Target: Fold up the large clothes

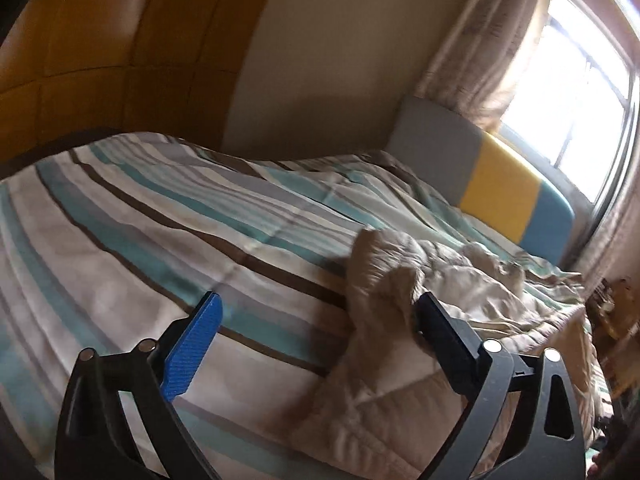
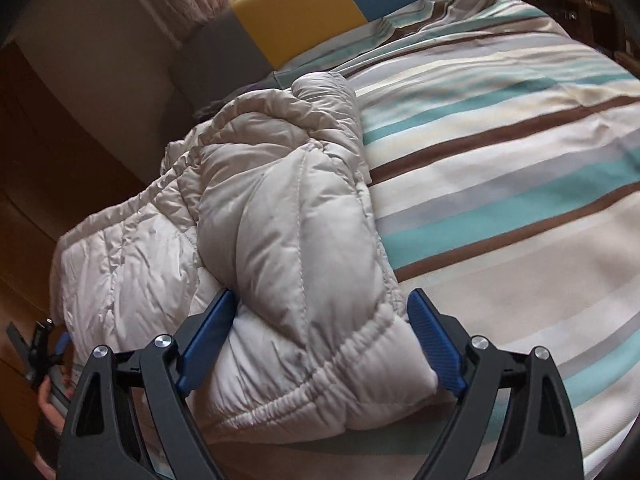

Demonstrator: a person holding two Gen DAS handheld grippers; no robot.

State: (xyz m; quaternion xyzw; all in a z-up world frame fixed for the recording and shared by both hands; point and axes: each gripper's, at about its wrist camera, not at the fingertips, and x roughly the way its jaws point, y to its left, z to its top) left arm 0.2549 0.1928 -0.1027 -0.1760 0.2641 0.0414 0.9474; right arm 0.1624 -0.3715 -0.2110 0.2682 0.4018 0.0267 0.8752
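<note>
There was one beige puffer jacket (image 2: 288, 216) on one striped bedspread (image 2: 500, 168). One headboard (image 2: 304, 12) had three panels: grey, yellow, blue. Two grippers showed, left (image 1: 320, 316) and right (image 2: 322, 320).

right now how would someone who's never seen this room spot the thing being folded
Find the bed with the teal, brown and cream striped cover. On it lies a pale beige quilted puffer jacket, between the open right gripper fingers: plain, puffy and stitched, unlike the flat stripes.
</note>
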